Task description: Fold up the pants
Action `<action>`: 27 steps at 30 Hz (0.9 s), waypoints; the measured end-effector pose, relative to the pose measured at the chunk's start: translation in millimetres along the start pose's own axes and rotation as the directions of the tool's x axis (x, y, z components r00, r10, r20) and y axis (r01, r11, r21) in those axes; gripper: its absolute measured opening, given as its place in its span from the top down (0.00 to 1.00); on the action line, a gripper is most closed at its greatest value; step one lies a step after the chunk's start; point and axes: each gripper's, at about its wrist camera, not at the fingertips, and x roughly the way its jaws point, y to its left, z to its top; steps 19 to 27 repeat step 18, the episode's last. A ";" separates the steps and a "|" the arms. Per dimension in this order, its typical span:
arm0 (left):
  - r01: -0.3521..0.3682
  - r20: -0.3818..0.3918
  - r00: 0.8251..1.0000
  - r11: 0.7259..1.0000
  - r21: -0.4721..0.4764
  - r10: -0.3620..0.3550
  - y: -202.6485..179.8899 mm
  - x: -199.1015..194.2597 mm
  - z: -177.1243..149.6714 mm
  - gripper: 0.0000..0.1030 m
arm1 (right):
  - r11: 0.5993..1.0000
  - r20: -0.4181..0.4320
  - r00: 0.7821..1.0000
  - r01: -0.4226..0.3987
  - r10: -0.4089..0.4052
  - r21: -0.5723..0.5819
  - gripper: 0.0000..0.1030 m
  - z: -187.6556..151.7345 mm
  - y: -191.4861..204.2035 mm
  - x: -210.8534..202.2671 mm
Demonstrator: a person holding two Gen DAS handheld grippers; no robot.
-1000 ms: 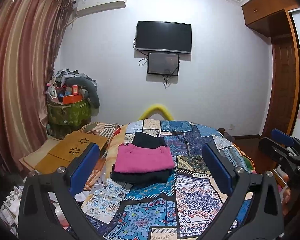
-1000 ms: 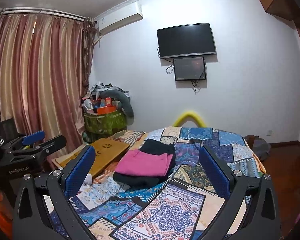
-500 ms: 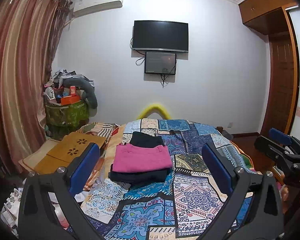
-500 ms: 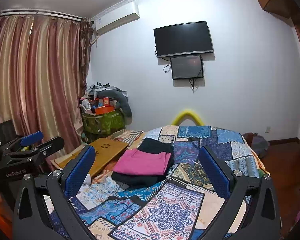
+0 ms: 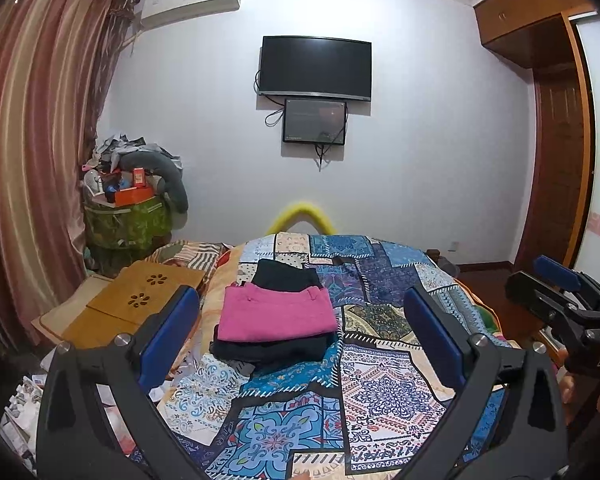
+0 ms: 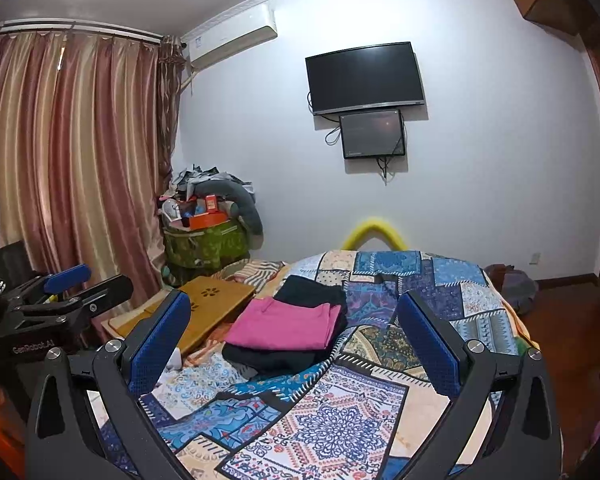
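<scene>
Folded pink pants (image 5: 278, 313) lie on top of folded black pants (image 5: 268, 350) on the left part of a patchwork-covered bed (image 5: 380, 380). The stack also shows in the right wrist view, pink pants (image 6: 286, 326) over black pants (image 6: 276, 358). My left gripper (image 5: 300, 332) is open and empty, held above the near end of the bed, short of the stack. My right gripper (image 6: 288, 338) is open and empty, also above the near end. The right gripper shows at the left wrist view's right edge (image 5: 560, 296); the left gripper shows at the right wrist view's left edge (image 6: 72, 284).
A wooden lap desk (image 5: 140, 296) lies on the floor left of the bed. A green bin piled with clutter (image 5: 128, 216) stands by the curtain (image 5: 28, 160). A TV (image 5: 315, 68) hangs on the far wall. A wooden wardrobe (image 5: 556, 160) is at right.
Both cameras have tilted slightly; the scene sits a little lower and left in each view. The pants stack has not moved, and both grippers stay open.
</scene>
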 end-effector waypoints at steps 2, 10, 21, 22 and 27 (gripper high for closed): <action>0.001 0.003 1.000 1.000 0.007 -0.001 -0.5 0.0 0.7 0.00 | 1.000 0.001 1.000 0.002 -0.002 -0.001 0.00 -0.5 0.3 -0.1; 0.025 0.005 1.000 1.000 0.011 -0.025 -1.9 1.5 0.2 0.00 | 1.000 0.003 1.000 0.004 -0.004 0.002 0.00 -1.5 -0.6 -1.6; 0.042 -0.010 0.999 0.999 0.018 -0.042 -2.9 5.9 -4.2 0.00 | 1.000 -0.014 1.000 0.008 -0.008 0.007 0.00 -4.0 -3.0 2.1; 0.042 -0.010 0.999 0.999 0.018 -0.042 -2.9 5.9 -4.2 0.00 | 1.000 -0.014 1.000 0.008 -0.008 0.007 0.00 -4.0 -3.0 2.1; 0.042 -0.010 0.999 0.999 0.018 -0.042 -2.9 5.9 -4.2 0.00 | 1.000 -0.014 1.000 0.008 -0.008 0.007 0.00 -4.0 -3.0 2.1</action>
